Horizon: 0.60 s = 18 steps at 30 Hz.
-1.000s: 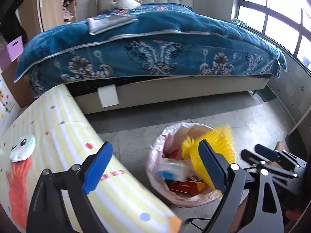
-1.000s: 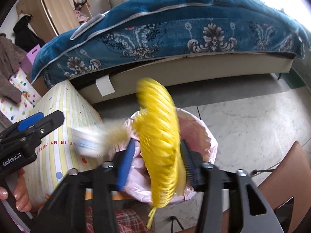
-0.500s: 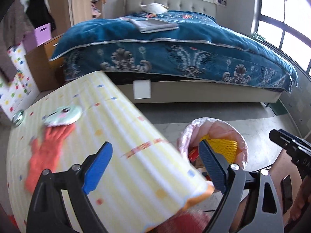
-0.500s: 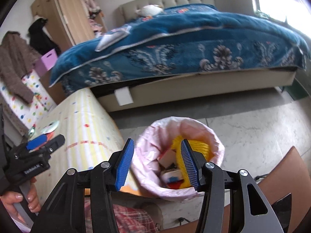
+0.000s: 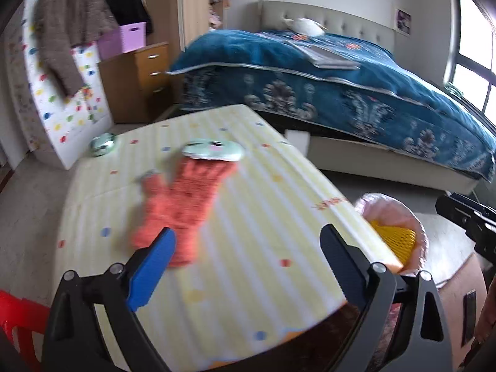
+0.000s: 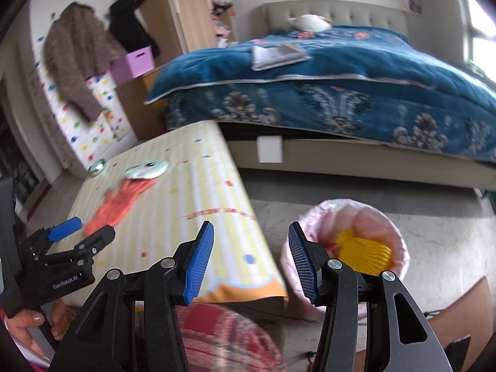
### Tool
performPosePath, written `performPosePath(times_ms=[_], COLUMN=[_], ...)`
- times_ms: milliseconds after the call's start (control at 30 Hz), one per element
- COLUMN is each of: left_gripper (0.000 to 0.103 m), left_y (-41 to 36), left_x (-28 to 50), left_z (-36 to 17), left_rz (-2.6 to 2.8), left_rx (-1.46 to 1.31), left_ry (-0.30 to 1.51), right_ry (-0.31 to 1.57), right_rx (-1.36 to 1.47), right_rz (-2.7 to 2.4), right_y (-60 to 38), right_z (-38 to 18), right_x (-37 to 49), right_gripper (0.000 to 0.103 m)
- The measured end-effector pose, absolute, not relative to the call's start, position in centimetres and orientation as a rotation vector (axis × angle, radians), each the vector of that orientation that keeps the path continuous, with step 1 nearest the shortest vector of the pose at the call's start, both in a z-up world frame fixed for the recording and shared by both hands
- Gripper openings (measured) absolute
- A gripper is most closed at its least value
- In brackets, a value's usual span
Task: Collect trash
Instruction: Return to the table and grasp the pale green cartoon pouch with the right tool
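Note:
A bin lined with a pink bag (image 6: pixel 347 207) (image 5: pixel 387 204) stands on the floor by the table's right corner. A yellow foam net (image 6: pixel 362 251) (image 5: pixel 393 240) lies in it on top of other trash. On the yellow striped tablecloth (image 5: pixel 263 217) lie an orange glove (image 5: pixel 183 207) (image 6: pixel 121 201), a round pale-green piece (image 5: pixel 214 152) (image 6: pixel 145 167) and a small foil ball (image 5: pixel 104 145) (image 6: pixel 97 166). My left gripper (image 5: pixel 248 248) (image 6: pixel 83 232) hangs open and empty over the table, just short of the glove. My right gripper (image 6: pixel 251 235) is open and empty between the table corner and the bin.
A bed with a blue blanket (image 5: pixel 356 93) fills the back. Wooden drawers (image 5: pixel 139 83) with a purple box (image 5: pixel 124 37) stand at left, near a hanging brown coat (image 5: pixel 65 31). A red stool (image 5: pixel 18 319) is at lower left, a brown chair (image 6: pixel 465 325) at lower right.
The yellow net has left my right gripper and now lies in the bin. Both grippers have swung left and up, from over the bin towards the table.

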<state>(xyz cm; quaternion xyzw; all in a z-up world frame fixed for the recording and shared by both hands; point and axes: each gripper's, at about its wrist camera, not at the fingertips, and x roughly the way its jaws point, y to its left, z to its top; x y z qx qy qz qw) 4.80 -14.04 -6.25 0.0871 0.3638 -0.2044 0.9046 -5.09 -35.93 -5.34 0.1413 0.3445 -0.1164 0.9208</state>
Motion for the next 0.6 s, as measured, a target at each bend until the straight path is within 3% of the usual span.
performPosePath(times_ms=[600], left_gripper=[0.093], left_y=[-4.1], left_x=[12.2], left_z=[-6.9], left_rz=[-0.163], left_rx=[0.126], left_ry=[0.774], right_ry=[0.789], right_rx=[0.16], right_rz=[-0.039], right_y=[-27.5], right_z=[-7.1], right_x=[7.3], right_gripper=[0.052])
